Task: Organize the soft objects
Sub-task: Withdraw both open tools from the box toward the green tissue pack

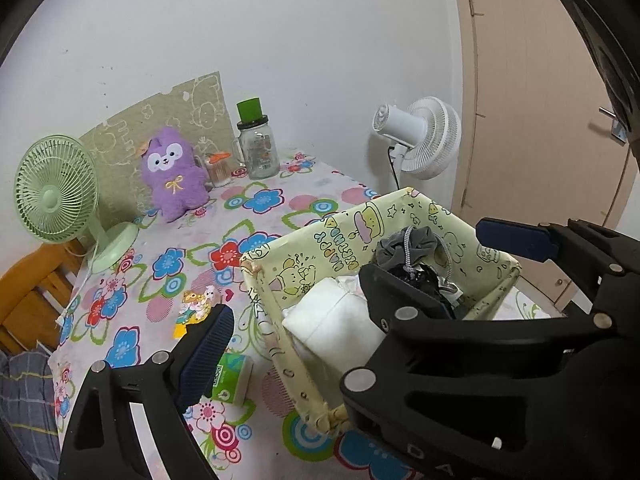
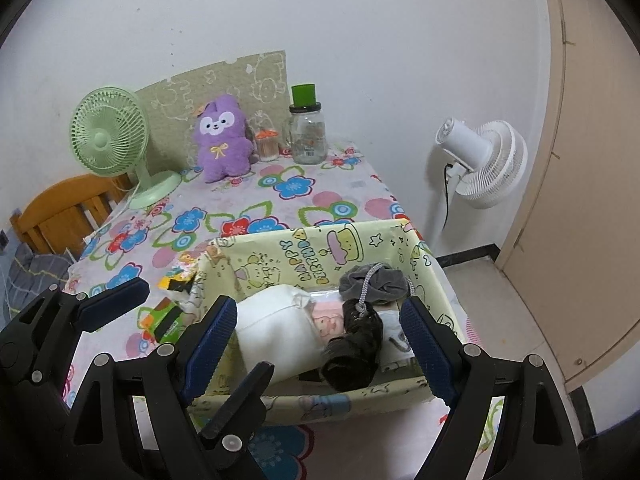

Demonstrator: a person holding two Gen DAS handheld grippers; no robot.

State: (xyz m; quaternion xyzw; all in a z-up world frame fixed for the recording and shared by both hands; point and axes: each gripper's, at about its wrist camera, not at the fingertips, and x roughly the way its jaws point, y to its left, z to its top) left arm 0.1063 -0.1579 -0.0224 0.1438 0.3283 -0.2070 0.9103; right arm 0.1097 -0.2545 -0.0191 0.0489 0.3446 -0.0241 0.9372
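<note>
— What's in the fabric basket (image 2: pixel 396 236)?
— A white padded pouch (image 2: pixel 276 332), grey scrunchie (image 2: pixel 374 278), crinkly black bundle (image 2: pixel 354 354). My right gripper (image 2: pixel 320 350) straddles them, jaws wide, empty.
— Left gripper (image 1: pixel 376 276)?
— Open, empty. Fluffy purple plush (image 1: pixel 174 178) sits across the worktop (image 1: pixel 192 240).

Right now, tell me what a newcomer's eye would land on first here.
The purple plush toy sits upright at the far end of the flowered tablecloth, beside the green desk fan. Nearer, the yellow cartoon-print box holds a white bundle and dark soft items, with both claws open in front.

Both wrist views look down, sharing the basket (image 1: pixel 404 208)
</note>
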